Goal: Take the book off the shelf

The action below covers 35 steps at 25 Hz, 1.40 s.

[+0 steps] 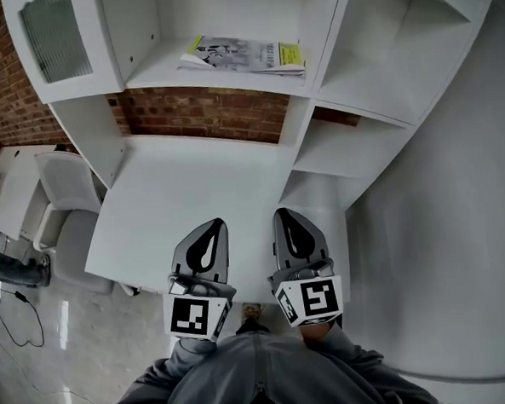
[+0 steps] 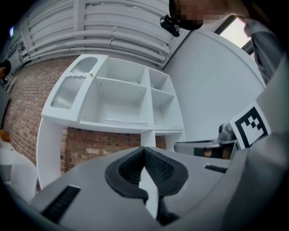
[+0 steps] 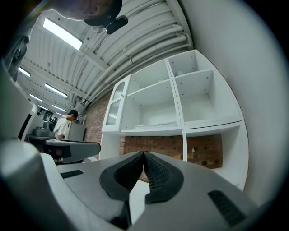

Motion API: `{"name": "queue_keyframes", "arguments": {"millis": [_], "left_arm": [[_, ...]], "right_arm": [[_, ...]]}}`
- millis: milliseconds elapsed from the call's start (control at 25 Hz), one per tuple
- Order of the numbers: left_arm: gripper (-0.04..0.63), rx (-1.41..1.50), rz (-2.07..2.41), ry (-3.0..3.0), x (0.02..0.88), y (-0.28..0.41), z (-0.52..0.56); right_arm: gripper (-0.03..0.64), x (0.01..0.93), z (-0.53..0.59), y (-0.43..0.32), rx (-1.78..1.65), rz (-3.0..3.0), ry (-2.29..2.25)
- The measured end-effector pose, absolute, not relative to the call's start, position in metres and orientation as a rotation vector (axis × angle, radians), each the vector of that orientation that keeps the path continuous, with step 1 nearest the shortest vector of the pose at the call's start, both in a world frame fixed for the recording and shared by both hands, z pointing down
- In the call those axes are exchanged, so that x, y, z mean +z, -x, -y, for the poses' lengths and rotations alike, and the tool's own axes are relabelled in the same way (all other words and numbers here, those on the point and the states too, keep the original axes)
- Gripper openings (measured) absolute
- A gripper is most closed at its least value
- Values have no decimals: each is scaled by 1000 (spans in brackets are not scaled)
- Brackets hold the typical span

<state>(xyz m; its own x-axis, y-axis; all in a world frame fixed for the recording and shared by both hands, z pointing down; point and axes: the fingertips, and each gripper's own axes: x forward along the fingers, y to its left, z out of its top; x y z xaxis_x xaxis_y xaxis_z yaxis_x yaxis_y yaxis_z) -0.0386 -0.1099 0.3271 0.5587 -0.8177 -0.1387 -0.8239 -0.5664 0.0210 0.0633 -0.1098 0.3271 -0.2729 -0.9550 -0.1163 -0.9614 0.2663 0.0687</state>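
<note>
A thin book with a grey printed cover and yellow edges lies flat on a shelf of the white shelving unit. It shows as a pale flat shape in the left gripper view and again as the flat book in the right gripper view. My left gripper and right gripper hover side by side over the white desk surface, well short of the book. Both are shut with nothing between their jaws.
The shelving unit has a glass-fronted door at the left and open compartments at the right. A brick wall shows behind the desk. A white chair stands to the left. A person stands far off at the left.
</note>
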Motion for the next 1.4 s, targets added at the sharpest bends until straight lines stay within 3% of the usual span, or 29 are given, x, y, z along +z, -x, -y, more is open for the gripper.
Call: {"name": "queue_keyframes", "arguments": {"millis": [600, 1400], "left_arm": [[6, 239, -1527, 2658, 316, 31, 186], [6, 245, -1414, 2677, 298, 19, 207]], "right_arm": [[28, 321, 196, -64, 209, -2537, 1732], [27, 305, 206, -72, 268, -2471, 1789]]}}
